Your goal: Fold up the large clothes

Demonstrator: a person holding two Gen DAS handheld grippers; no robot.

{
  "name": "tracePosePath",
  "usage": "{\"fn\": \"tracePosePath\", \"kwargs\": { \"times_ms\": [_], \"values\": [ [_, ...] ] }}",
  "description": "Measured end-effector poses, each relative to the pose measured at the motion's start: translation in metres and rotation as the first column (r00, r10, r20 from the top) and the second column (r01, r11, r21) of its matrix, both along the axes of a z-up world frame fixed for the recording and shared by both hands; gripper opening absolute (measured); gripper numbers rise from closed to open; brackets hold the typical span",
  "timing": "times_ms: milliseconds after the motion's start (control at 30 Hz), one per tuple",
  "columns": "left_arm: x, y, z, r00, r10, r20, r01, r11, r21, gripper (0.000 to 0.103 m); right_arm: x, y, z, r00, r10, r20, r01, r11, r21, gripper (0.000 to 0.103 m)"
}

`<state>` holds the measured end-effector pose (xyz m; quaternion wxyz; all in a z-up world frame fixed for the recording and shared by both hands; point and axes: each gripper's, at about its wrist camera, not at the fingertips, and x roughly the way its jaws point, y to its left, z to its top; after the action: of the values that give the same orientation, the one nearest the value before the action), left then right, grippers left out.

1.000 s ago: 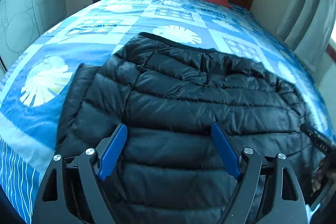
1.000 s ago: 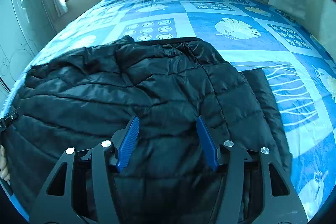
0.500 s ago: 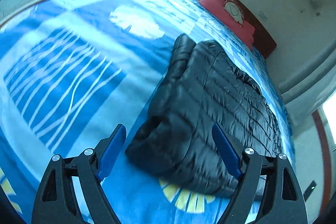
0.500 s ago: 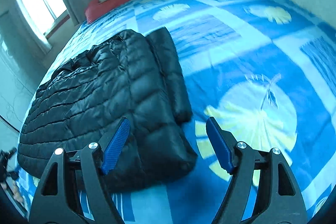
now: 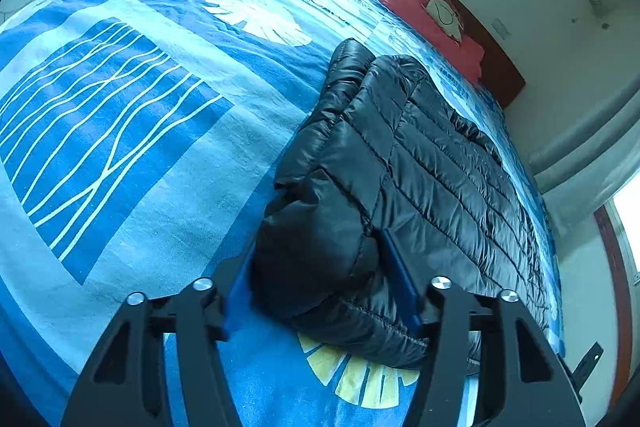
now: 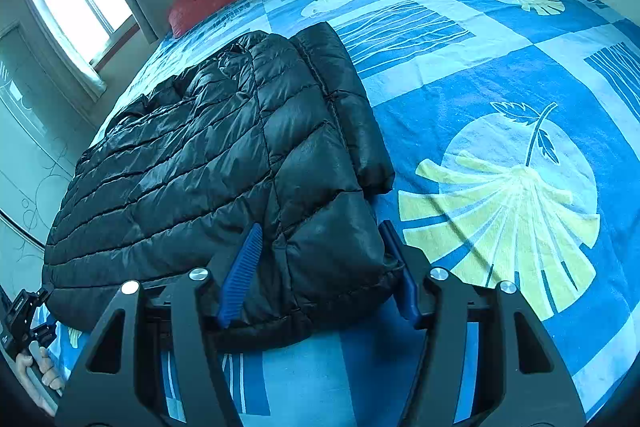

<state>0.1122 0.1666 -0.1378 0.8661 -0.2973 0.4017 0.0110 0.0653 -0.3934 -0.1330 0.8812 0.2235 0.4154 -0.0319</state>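
In the left wrist view, the left gripper [image 5: 324,291] has its two blue fingers [image 5: 402,283] set on either side of a puffy corner of the black quilted jacket [image 5: 420,163]; the padding fills the gap and bulges against both pads, so the fingers appear to be pinching it, though the left pad is largely hidden behind the fabric. Beyond the fingertips the jacket stretches away to the upper right across the blue patterned bedspread [image 5: 132,131], with a folded sleeve along its left edge. Far ahead of the fingers lies a red pillow [image 5: 432,23] by the headboard.

In the right wrist view, the right gripper [image 6: 320,267] holds the opposite near corner of the jacket [image 6: 200,163] between its blue fingers [image 6: 242,267], fabric pressed between the pads. The jacket runs ahead and to the left of the fingers; a yellow leaf print [image 6: 508,215] sits to their right on the bedspread [image 6: 460,75]
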Motion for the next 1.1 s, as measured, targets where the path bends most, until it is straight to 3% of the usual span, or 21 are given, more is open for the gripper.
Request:
{"fn": "tracePosePath", "kwargs": {
  "times_ms": [167,267,400,767,833,900,1000,1100],
  "values": [
    [-0.001,-0.010,0.005,0.999,-0.032,0.032,0.031,0.999,0.045,0.031,-0.001,0.002,0.002,1.000,0.011,0.016,-0.010,1.000,-0.009,0.035],
    [-0.005,-0.011,0.009,0.998,-0.042,0.050,0.040,0.998,0.048,0.025,-0.005,0.002,0.006,0.999,0.015,0.032,-0.015,1.000,0.000,0.025],
    [-0.011,-0.009,0.012,0.997,-0.054,0.057,0.052,0.998,0.041,0.022,-0.014,0.002,0.012,0.999,0.014,0.050,-0.015,1.000,0.013,0.020],
    [-0.048,0.002,0.022,0.996,-0.084,0.038,0.084,0.996,0.008,0.022,-0.056,0.001,0.017,0.999,0.049,0.015,-0.049,0.998,0.026,0.019],
    [-0.052,0.004,0.018,0.995,-0.098,0.029,0.098,0.995,0.007,0.023,-0.058,0.000,0.016,0.999,0.048,0.012,-0.048,0.999,0.024,0.021],
    [-0.051,0.006,0.015,0.993,-0.111,0.031,0.111,0.994,0.013,0.026,-0.059,-0.003,0.014,1.000,0.029,0.000,-0.029,0.999,0.028,0.031],
    [-0.049,0.008,0.018,0.993,-0.120,0.018,0.119,0.992,0.033,0.037,-0.060,-0.006,0.018,1.000,0.009,-0.017,-0.008,0.999,0.033,0.039],
    [-0.052,0.007,0.029,0.990,-0.144,0.011,0.142,0.985,0.097,0.057,-0.067,-0.006,0.028,0.999,0.000,-0.034,-0.001,1.000,-0.011,0.042]
  ]
}}
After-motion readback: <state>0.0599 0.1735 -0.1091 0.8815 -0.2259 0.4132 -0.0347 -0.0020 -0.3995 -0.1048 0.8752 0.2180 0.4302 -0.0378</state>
